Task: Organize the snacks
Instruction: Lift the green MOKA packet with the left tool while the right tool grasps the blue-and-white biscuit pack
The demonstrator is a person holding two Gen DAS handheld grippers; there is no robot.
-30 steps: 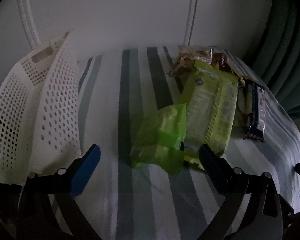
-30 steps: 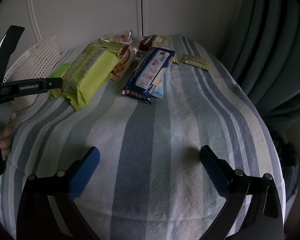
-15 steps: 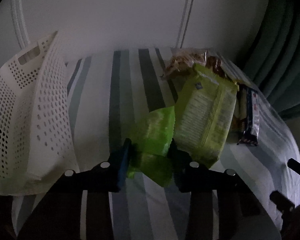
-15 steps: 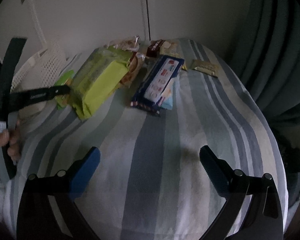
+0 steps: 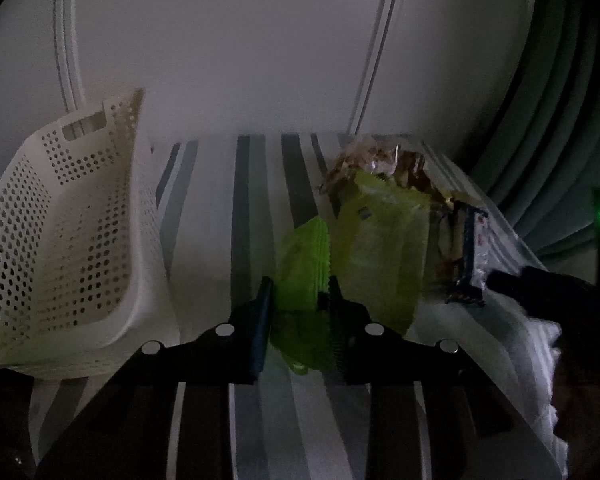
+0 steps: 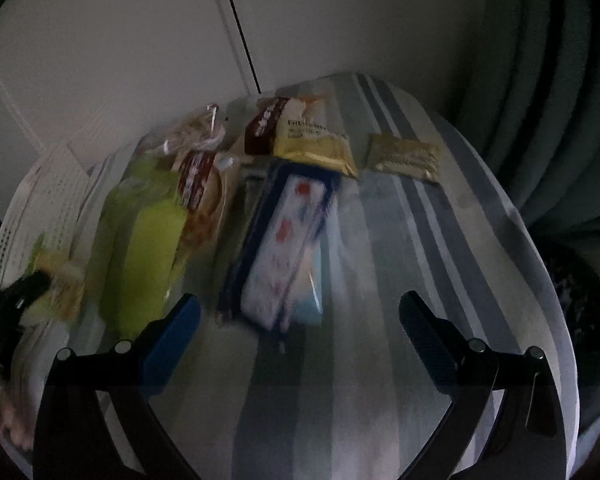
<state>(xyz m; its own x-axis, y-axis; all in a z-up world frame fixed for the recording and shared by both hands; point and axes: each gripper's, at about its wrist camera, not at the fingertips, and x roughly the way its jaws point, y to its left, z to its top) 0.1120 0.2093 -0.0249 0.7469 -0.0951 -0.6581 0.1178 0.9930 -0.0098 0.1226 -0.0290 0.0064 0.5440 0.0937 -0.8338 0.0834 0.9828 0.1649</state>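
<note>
Dim light; right view is blurring with motion.

Left gripper [image 5: 298, 312] is clamping a small green pack [image 5: 302, 268], jaws pinched in on both its sides. The pack is sitting just left of the big lime bag [image 5: 380, 256], touching or overlapping its edge. Whether it is lifting clear of the striped cloth [image 5: 212, 216] I cannot tell.

White perforated basket [image 5: 60, 240] is standing at the left, near the pack, mouth tipped toward the camera. The part of its inside that is showing is holding no snacks.

Right gripper [image 6: 300, 320] is hanging released, jaws wide apart, above the cloth just near of the blue-and-white pack [image 6: 284, 248]. It is gripping nothing.

Snacks lying loose on the cloth in the right view:
- lime bag [image 6: 148, 240], left of centre
- clear bag of brownish snacks [image 6: 204, 184], resting against the lime bag's far right side
- blue-and-white pack, centre
- dark red pack [image 6: 266, 124] and yellow pack [image 6: 320, 148], far, touching each other
- gold sachet [image 6: 406, 156], far right, a little apart from the rest

Progress, as I judge it: early. The first item is only now getting gripped and nothing seems binned. Left to do: carry the green pack left into the basket, then the six others.
</note>
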